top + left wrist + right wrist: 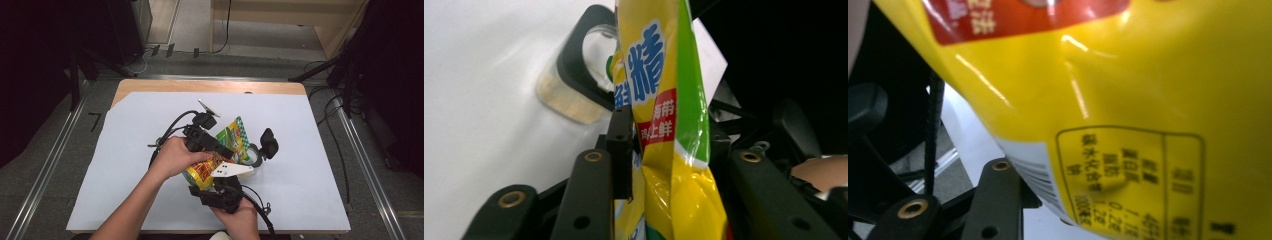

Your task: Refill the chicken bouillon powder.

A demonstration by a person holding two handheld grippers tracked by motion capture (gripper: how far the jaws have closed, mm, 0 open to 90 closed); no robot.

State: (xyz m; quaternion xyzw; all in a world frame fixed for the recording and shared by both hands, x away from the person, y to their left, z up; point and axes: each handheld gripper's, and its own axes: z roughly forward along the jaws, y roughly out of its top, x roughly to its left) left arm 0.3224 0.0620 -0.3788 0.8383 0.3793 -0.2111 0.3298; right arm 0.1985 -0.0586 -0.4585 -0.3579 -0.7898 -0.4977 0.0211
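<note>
Yellow foil pouch (664,115) pinched tight in left gripper (216,150), right gripper (222,184) grip unclear behind pouch; keep upright over glass jar (255,155), tilt slowly.

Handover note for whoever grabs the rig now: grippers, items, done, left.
Left gripper: shut on the yellow bag, near its top.
Right gripper: at the bag's lower end; grip can't be confirmed.
Bag is held over the white sheet, beside the clear jar with its black lid open.
Done: bag picked up.
Left: probably opening or pouring into the jar.
</note>
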